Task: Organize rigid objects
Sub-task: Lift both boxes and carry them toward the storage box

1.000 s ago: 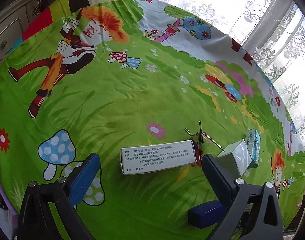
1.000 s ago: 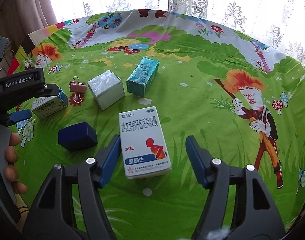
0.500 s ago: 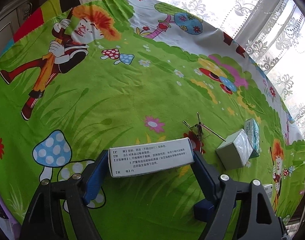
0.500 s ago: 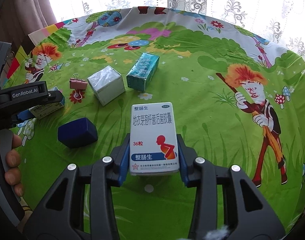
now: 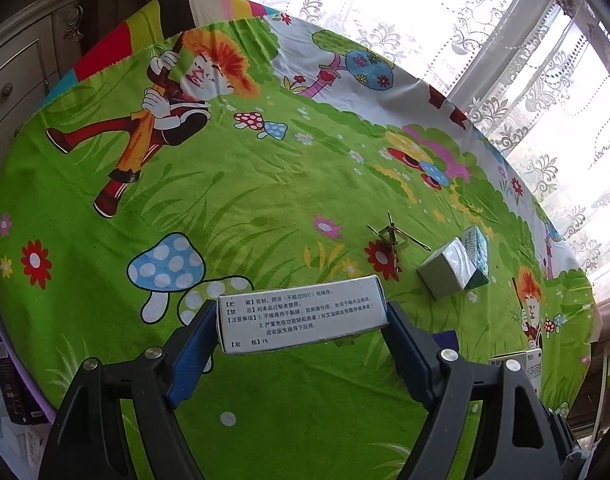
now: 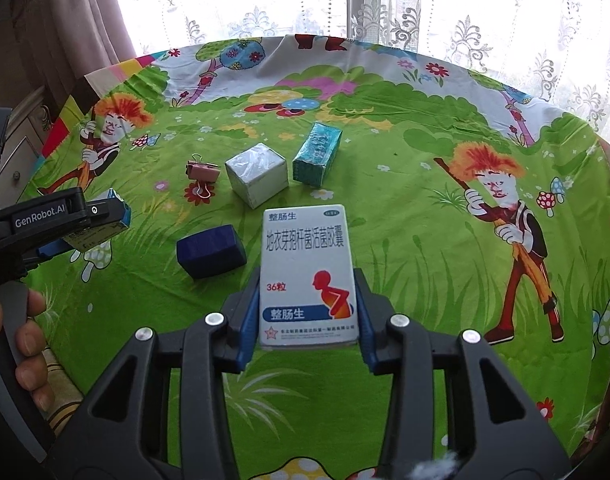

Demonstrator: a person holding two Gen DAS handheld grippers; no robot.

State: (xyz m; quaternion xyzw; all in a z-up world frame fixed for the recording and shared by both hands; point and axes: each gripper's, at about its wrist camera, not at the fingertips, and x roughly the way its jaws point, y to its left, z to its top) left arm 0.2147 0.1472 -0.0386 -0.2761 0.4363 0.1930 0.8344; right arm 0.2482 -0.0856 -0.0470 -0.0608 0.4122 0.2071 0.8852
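My left gripper (image 5: 303, 330) is shut on a long white medicine box (image 5: 301, 314) with black print, held above the cloth. It also shows at the left of the right wrist view (image 6: 105, 216). My right gripper (image 6: 307, 316) is shut on a white medicine box with a red figure (image 6: 307, 272), lifted off the table. On the cloth lie a dark blue block (image 6: 211, 250), a silver-white cube box (image 6: 257, 178), a teal box (image 6: 317, 154) and a pink binder clip (image 6: 203, 172).
The round table (image 6: 385, 128) has a bright green cartoon cloth. Lace curtains and a window stand behind it. A pale cabinet (image 5: 21, 76) stands at the far left. A person's hand (image 6: 25, 332) holds the left gripper.
Both grippers closed on their boxes and lifted them off the cloth. The other objects have not moved.
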